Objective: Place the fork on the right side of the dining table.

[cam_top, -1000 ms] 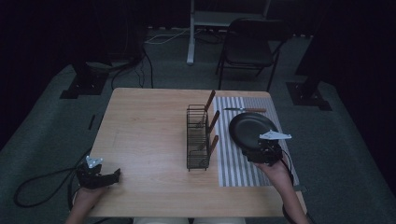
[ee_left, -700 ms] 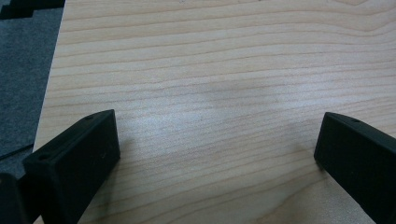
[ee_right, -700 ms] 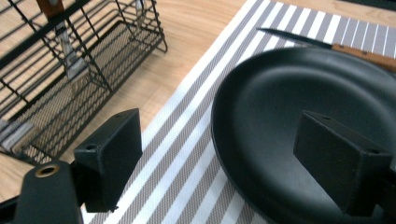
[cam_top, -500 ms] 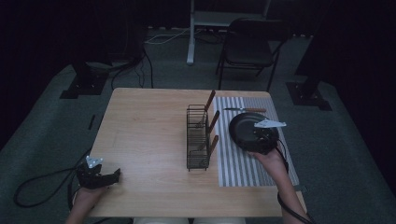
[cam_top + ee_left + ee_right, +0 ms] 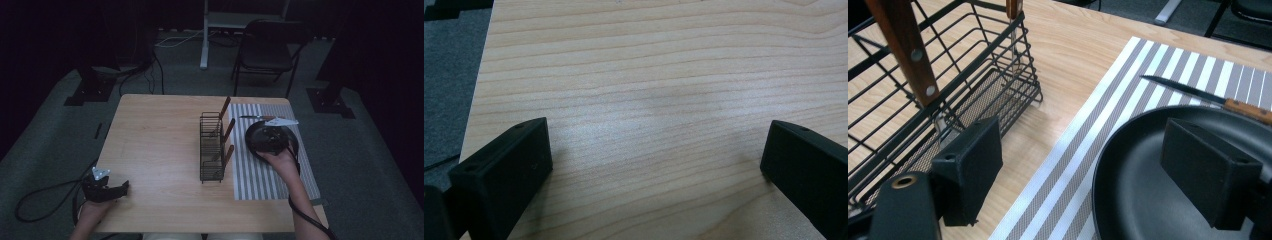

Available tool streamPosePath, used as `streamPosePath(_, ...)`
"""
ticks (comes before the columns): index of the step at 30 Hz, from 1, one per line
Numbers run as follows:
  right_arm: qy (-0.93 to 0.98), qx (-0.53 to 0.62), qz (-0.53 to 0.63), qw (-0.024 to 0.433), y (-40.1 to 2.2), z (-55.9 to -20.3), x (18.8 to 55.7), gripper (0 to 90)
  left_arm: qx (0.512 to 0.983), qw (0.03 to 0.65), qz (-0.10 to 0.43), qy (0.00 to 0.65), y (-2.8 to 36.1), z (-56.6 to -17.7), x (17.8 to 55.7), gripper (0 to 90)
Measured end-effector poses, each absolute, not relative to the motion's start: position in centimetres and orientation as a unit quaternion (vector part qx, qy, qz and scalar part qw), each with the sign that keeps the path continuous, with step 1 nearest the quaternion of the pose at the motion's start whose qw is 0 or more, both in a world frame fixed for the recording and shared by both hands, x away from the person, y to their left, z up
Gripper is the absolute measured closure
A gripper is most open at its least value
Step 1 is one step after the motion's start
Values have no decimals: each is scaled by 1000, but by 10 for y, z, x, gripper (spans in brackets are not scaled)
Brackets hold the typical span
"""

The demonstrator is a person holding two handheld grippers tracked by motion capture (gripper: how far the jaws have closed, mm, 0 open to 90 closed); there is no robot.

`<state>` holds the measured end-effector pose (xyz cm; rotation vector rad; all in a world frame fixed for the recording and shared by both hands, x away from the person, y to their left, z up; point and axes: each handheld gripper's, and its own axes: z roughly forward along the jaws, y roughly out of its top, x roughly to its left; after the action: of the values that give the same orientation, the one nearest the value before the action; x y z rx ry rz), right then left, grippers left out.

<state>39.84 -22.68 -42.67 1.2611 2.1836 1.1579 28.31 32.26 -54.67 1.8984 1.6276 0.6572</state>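
Pale wood forms the table, on which everything is laid out. A grey-and-white striped mat is spread over its right part, and a black wire rack is set upright just beside the mat's left edge, with three wooden handles seen leaning out of it. A black pan is placed on the far half of the mat, and a knife with a wooden handle is laid on the stripes just beyond the pan's rim.

The right gripper is held over the pan by the right hand. In the right gripper view its jaws are spread wide, one hanging above the pan's inside and the other between pan and rack; nothing is gripped between them.

The left gripper is held low at the near left corner of the table, well apart from the rack. In the left gripper view its jaws are parted wide over bare wood, with nothing between them.
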Motion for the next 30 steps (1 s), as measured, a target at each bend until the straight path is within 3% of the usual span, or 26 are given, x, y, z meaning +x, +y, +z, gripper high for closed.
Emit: streamPosePath(30, 753, 451, 450, 161, -197, -394, 453, 171, 707, 274, 244, 605, 323, -547, 283, 1)
